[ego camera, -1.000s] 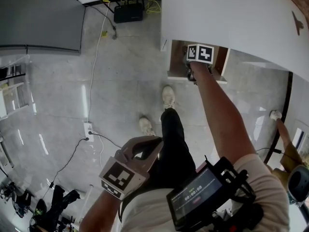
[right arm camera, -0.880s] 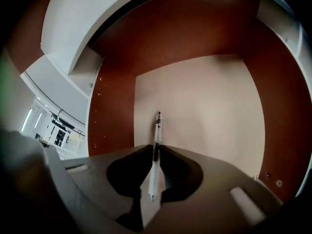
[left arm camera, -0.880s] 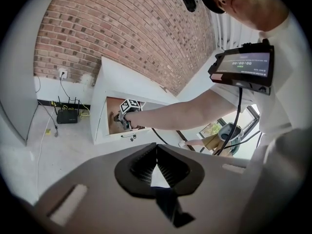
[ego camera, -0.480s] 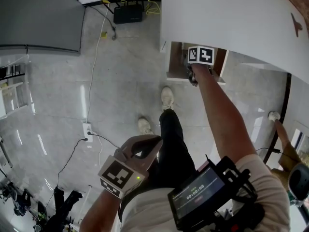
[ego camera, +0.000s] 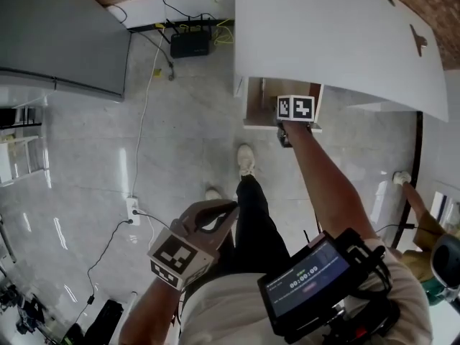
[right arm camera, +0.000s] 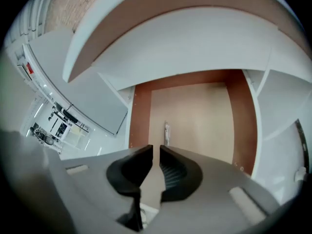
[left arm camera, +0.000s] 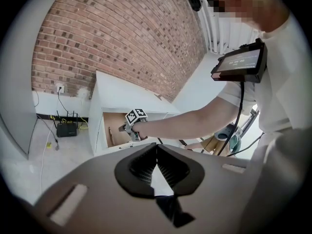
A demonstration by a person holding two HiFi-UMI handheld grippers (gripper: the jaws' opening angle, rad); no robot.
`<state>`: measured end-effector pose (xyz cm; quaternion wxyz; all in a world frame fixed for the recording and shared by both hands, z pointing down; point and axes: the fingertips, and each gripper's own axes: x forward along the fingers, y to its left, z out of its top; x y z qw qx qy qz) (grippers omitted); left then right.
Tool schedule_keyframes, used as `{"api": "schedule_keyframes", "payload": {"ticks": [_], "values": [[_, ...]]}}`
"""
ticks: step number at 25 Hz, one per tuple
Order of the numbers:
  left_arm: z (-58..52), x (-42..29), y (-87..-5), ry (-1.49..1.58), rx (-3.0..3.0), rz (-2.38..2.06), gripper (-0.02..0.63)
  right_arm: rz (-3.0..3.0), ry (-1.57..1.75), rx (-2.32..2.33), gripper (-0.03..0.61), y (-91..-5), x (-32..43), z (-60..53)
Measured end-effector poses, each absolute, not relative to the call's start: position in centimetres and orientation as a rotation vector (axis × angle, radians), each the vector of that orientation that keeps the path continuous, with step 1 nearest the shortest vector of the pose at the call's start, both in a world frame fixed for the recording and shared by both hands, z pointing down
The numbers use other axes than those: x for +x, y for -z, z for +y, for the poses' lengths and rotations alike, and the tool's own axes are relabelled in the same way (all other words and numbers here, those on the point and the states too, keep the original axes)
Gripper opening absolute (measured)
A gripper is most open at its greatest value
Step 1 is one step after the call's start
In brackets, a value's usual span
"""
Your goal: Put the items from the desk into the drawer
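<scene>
Right gripper view: your right claw (right arm camera: pixel 156 147) hangs released over the open drawer (right arm camera: pixel 204 116), jaws a slit apart and empty. A thin item (right arm camera: pixel 166 132) lies just beyond its tips. Your left claw (left arm camera: pixel 156 146) is clenched, empty.

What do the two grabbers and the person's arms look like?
The left gripper and right gripper each have a grey body and two black ribbed jaws. Each carries a cube with black-and-white square markers. The person wears a light short-sleeved shirt, so the forearms are bare.
</scene>
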<state>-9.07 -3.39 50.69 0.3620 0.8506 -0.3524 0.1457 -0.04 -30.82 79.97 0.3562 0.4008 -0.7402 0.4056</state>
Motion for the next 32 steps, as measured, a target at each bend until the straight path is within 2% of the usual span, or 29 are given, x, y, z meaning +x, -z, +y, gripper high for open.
{"api": "schedule_keyframes", "payload": {"ticks": [4,7,23,32], "values": [[-2.6,-10.2,-48.0,-0.358,2.245,-0.931,0.009,-1.946,-1.012,1.016,0.040,-75.8,0.4,-27.7],[-1.7,-11.5,-46.4,-0.346,2.273,-0.952,0.009,-1.993,-0.982,1.022,0.003,-71.7,0.8,-25.5],[7.6,-11.6,-39.4,-0.310,2.367,-0.934,0.009,-2.213,-0.805,0.965,0.002,-52.8,1.2,-7.8],[6.7,-13.6,-39.6,-0.346,2.405,-0.922,0.009,-2.352,-0.646,0.885,0.002,-47.0,-3.3,-6.1]]}}
